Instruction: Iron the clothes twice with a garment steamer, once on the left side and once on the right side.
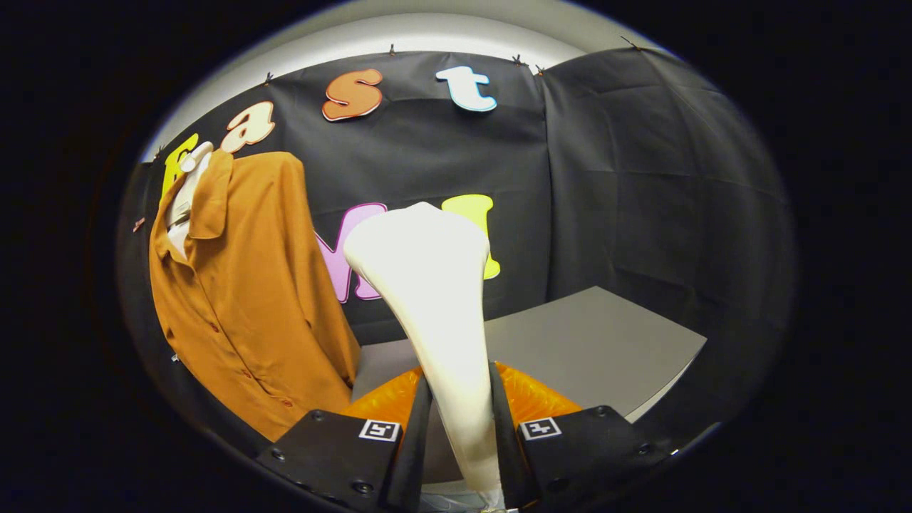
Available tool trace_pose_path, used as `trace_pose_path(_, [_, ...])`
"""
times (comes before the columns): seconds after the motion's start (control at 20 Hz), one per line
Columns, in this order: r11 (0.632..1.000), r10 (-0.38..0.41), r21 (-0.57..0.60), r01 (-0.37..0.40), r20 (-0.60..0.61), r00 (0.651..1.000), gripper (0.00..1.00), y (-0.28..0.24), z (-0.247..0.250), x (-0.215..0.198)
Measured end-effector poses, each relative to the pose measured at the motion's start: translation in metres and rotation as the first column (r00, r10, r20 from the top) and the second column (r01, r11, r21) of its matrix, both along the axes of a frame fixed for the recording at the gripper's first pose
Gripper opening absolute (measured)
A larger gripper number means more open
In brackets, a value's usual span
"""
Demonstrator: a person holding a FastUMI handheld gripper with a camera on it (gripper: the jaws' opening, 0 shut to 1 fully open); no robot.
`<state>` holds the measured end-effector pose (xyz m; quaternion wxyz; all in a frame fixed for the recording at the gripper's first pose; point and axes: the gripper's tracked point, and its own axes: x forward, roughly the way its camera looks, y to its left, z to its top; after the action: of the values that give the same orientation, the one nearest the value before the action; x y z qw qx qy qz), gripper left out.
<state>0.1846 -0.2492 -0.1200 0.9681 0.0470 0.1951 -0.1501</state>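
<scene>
One cream-white garment steamer (434,306) stands clamped between the gripper (459,420) jaws, its handle pinched by both fingers (417,442) and its broad head rising ahead of them. One rust-orange shirt (249,299) hangs buttoned on a pale hanger (192,171) off to the left, apart from the steamer head. One grey table (605,342) lies beyond. The steamer's face is turned away; its lower end is cut off.

You have the white steamer (434,299) clamped by its handle between the fingers (417,434), its wide head rising upright beyond them. The orange buttoned shirt (249,299) hangs on a hanger, left of the fingers.
</scene>
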Motion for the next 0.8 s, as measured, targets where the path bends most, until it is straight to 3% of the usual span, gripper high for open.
trace_pose_path(0.4, [0.999, 0.044, -0.014, -0.043, 0.033, 0.999, 0.47, 0.121, 0.011, 0.009])
trace_pose_path(0.8, [0.998, 0.047, -0.044, -0.045, 0.049, 0.998, 0.47, 0.18, 0.016, 0.03])
